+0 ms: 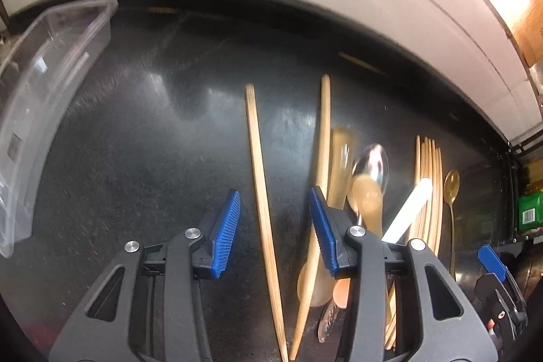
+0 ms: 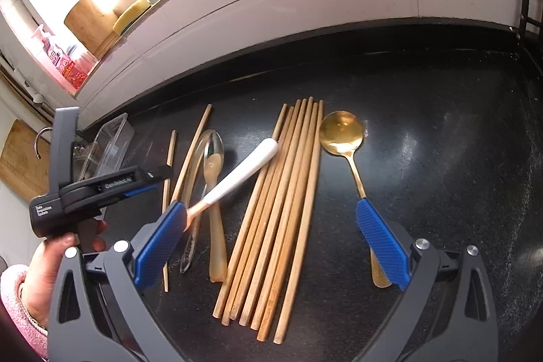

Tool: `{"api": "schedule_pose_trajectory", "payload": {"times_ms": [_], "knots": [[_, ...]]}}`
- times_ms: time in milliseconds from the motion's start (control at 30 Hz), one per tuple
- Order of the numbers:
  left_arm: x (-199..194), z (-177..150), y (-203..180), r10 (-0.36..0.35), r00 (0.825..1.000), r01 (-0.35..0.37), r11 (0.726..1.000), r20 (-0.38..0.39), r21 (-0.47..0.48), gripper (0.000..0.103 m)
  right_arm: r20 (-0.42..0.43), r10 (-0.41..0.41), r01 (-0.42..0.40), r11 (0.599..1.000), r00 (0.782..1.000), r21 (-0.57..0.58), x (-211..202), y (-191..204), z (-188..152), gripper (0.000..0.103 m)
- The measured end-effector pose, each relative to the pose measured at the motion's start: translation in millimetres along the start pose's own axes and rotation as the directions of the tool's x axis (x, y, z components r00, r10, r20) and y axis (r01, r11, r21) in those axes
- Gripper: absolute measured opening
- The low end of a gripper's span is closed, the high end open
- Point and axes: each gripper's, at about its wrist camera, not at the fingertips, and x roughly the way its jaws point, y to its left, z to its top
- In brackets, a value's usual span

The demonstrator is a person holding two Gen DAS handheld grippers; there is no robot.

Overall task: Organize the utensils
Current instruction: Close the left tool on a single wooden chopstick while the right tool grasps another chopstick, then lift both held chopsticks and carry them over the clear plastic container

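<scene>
On the black counter [image 2: 441,158] the utensils lie in a loose row with their handles toward the cameras. Farthest left, a clear plastic bin [image 1: 51,83] sits by the white wall. Next come two loose wooden chopsticks: chopstick one [image 1: 261,192] lies alone and runs between the fingers of the left gripper [image 1: 275,233], whose jaws stand wide with nothing held; chopstick two [image 1: 319,175] leans across the spoons and passes under that gripper's right pad. Beside them rest a clear spoon [image 2: 200,178] and a pale amber spoon [image 2: 215,206], overlapping. A white-handled utensil [image 2: 244,172] lies slanted over them, its coppery neck meeting the left pad of the right gripper [image 2: 271,246], whose jaws are also wide and grip nothing. Between those fingers sits a bundle [image 2: 278,216] of about seven wooden chopsticks, side by side and touching. Farthest right lies one gold spoon [image 2: 342,134], bowl up, its handle running under the right pad.
</scene>
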Motion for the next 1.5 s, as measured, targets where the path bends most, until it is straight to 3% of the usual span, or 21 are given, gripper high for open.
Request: {"api": "schedule_pose_trajectory", "payload": {"times_ms": [167,367,500,567,767,833,933,1100,1267,1500], "knots": [[14,15,2,0.064,0.996,-0.064,0.998,-0.058,-0.007,0.043,-0.007,0.015,-0.015,1.0,1.0,-0.009,4,3,-1,0.097],[20,18,-22,0.13,0.991,-0.127,0.987,-0.026,0.096,0.042,-0.022,0.03,-0.03,1.0,0.999,0.006,15,2,-5,0.097],[21,10,-32,0.157,0.988,-0.156,0.978,0.002,0.137,0.015,-0.004,0.019,-0.018,1.0,1.0,0.014,11,-5,-4,0.08],[21,10,-29,0.153,0.988,-0.153,0.976,0.009,0.154,0.009,-0.001,-0.023,0.023,1.0,1.0,0.006,10,-8,-4,0.077],[11,6,-13,0.117,0.993,-0.118,0.977,0.016,0.176,0.009,-0.046,-0.167,0.165,0.985,0.985,-0.043,19,-14,-7,0.075],[11,5,-6,0.105,0.994,-0.105,0.981,0.014,0.163,0.009,-0.066,-0.22,0.215,0.974,0.973,-0.078,24,-13,-9,0.057],[16,7,4,0.085,0.996,-0.085,0.984,0.005,0.154,0.009,-0.08,-0.267,0.26,0.962,0.96,-0.086,28,-15,-13,0.048],[13,10,15,0.067,0.998,-0.065,0.985,-0.003,0.157,0.009,-0.044,-0.206,0.203,0.977,0.978,-0.071,19,-4,-13,0.048],[18,12,16,0.067,0.998,-0.067,0.983,0.002,0.171,0.009,-0.079,-0.261,0.251,0.961,0.962,-0.118,30,6,-21,0.047],[18,11,16,0.049,0.999,-0.05,0.984,0.006,0.173,0.009,-0.077,-0.273,0.264,0.958,0.959,-0.112,27,1,-26,0.037]]}}
